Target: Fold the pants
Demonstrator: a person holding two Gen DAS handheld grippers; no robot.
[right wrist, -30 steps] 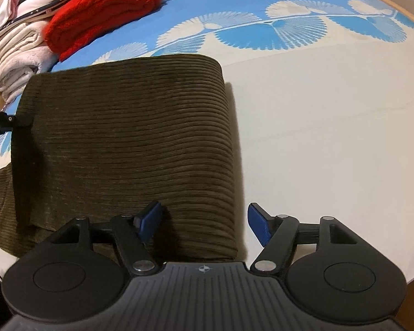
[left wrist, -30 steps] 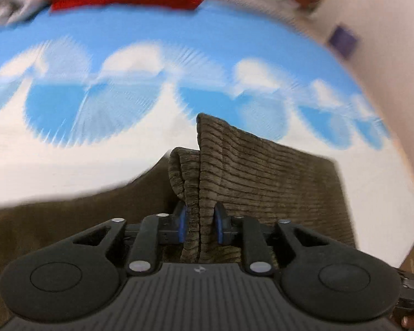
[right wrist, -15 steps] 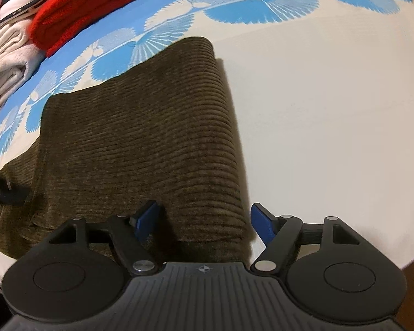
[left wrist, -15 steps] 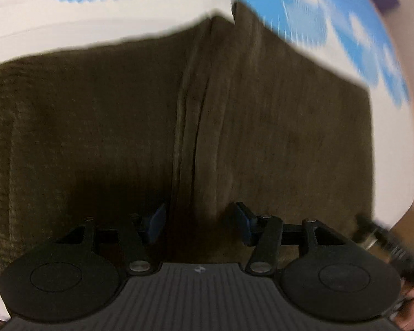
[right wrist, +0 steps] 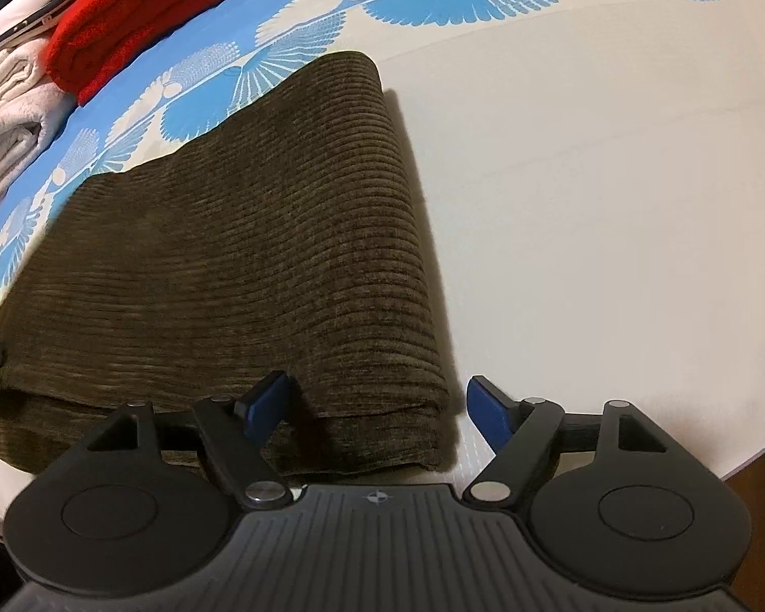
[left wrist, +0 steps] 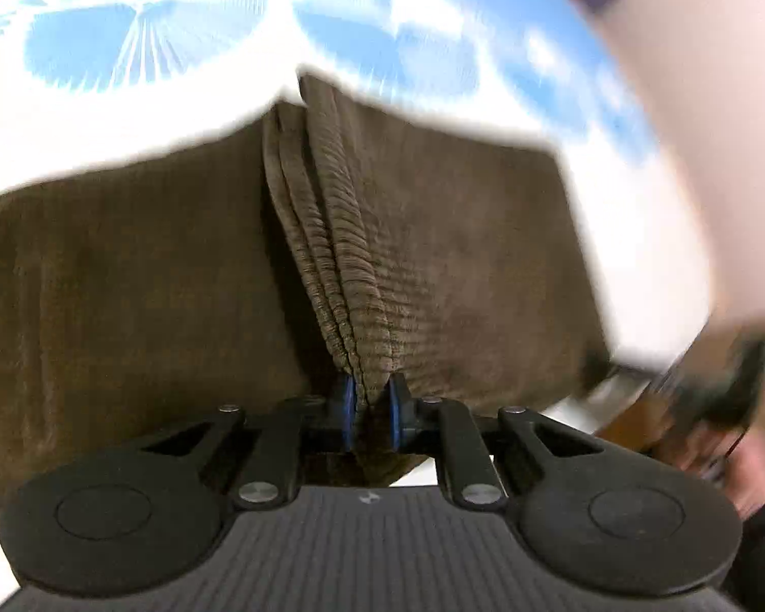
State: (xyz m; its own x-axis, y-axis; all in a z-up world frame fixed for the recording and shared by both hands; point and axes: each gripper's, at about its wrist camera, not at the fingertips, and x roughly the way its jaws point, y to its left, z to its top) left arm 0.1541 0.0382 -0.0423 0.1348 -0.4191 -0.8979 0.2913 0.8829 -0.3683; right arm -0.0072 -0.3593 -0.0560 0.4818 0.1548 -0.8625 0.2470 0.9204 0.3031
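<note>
The pants (right wrist: 260, 255) are dark olive-brown corduroy, folded into a long strip on a white and blue patterned bed cover (right wrist: 586, 178). In the left wrist view my left gripper (left wrist: 371, 408) is shut on a bunched ridge of the pants (left wrist: 341, 255) and lifts it off the flat part. In the right wrist view my right gripper (right wrist: 377, 405) is open, with its fingers on either side of the near right corner of the folded strip. The left wrist view is blurred by motion.
A folded red garment (right wrist: 143, 15) and a stack of pale folded clothes (right wrist: 5, 102) lie at the far left of the bed. The bed's near right edge (right wrist: 739, 464) meets a wooden floor. A wall (left wrist: 714, 127) stands at the right in the left wrist view.
My left gripper opened over the pants half a second ago and has now shut on a fold of them. My right gripper stayed open and shifted slightly along the strip's corner.
</note>
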